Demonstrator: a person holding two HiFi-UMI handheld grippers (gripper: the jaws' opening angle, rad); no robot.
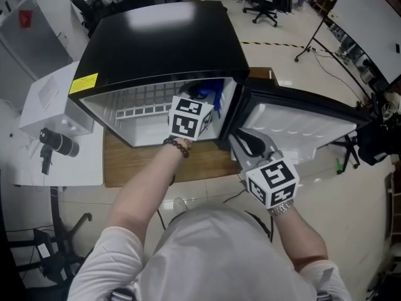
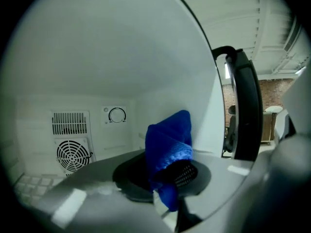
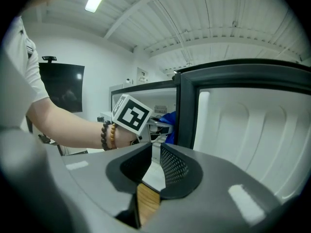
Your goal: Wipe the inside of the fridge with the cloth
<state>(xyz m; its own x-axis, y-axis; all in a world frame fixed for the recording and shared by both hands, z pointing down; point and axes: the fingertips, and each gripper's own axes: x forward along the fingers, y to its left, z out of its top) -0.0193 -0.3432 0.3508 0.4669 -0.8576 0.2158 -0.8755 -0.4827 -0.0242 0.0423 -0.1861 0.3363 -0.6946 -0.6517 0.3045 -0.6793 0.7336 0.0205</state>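
The black mini fridge [image 1: 163, 42] stands with its door [image 1: 301, 121] swung open to the right. My left gripper [image 1: 199, 108] reaches inside the fridge, shut on a blue cloth [image 1: 210, 95]. In the left gripper view the cloth [image 2: 167, 140] bunches up between the jaws [image 2: 165, 171], close to the white right inner wall [image 2: 194, 81]. My right gripper [image 1: 245, 144] hovers outside by the lower edge of the door. Its jaws [image 3: 155, 161] stand a narrow gap apart with nothing between them. From the right gripper view I see the left gripper [image 3: 160, 126] and the cloth [image 3: 169, 118] beside the door frame [image 3: 184, 110].
A fan grille [image 2: 73, 154] and a thermostat dial [image 2: 116, 114] sit on the fridge's back wall. A white wire shelf [image 1: 141, 108] spans the inside. The fridge rests on a wooden board [image 1: 156, 165]. A white box with a black device [image 1: 57, 143] stands left. A tripod [image 1: 313, 42] stands behind.
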